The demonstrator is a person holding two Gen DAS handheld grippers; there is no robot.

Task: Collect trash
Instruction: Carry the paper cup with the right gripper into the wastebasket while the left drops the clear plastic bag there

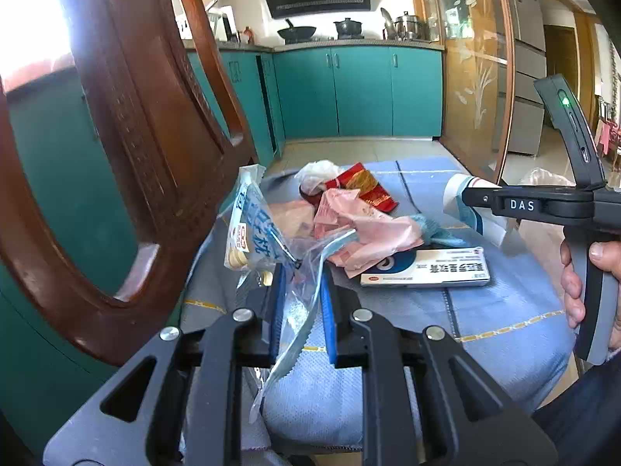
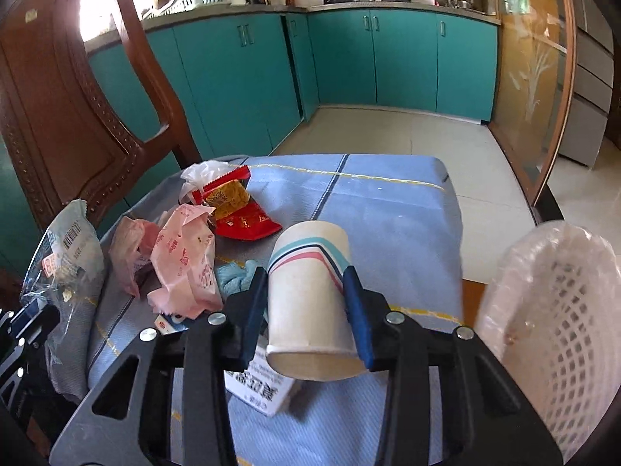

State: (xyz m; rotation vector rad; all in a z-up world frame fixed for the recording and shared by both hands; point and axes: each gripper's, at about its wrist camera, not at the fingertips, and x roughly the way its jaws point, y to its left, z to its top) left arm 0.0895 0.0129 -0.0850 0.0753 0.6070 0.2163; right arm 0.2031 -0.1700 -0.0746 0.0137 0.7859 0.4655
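Observation:
A clear plastic snack bag [image 1: 256, 229] with blue print hangs lifted above the blue tablecloth [image 1: 504, 310], its torn edge pinched between the blue pads of my left gripper [image 1: 302, 275], which is shut on it. In the right wrist view the same bag [image 2: 70, 256] is at the far left. My right gripper [image 2: 306, 275] is shut on a white paper cup [image 2: 310, 291] with blue and pink stripes, held on its side, mouth toward the camera. The pile on the cloth holds pink crumpled wrappers [image 2: 182, 268], a red packet [image 2: 244, 221], a white medicine box [image 1: 425, 270] and a crumpled white bag [image 1: 316, 171].
A white mesh basket [image 2: 551, 330] lined with plastic stands at the right of the cup. A carved wooden chair back [image 1: 136, 136] rises close on the left. A person's hand [image 1: 574, 291] grips the right tool's handle. Teal kitchen cabinets [image 2: 341, 58] and tiled floor lie beyond.

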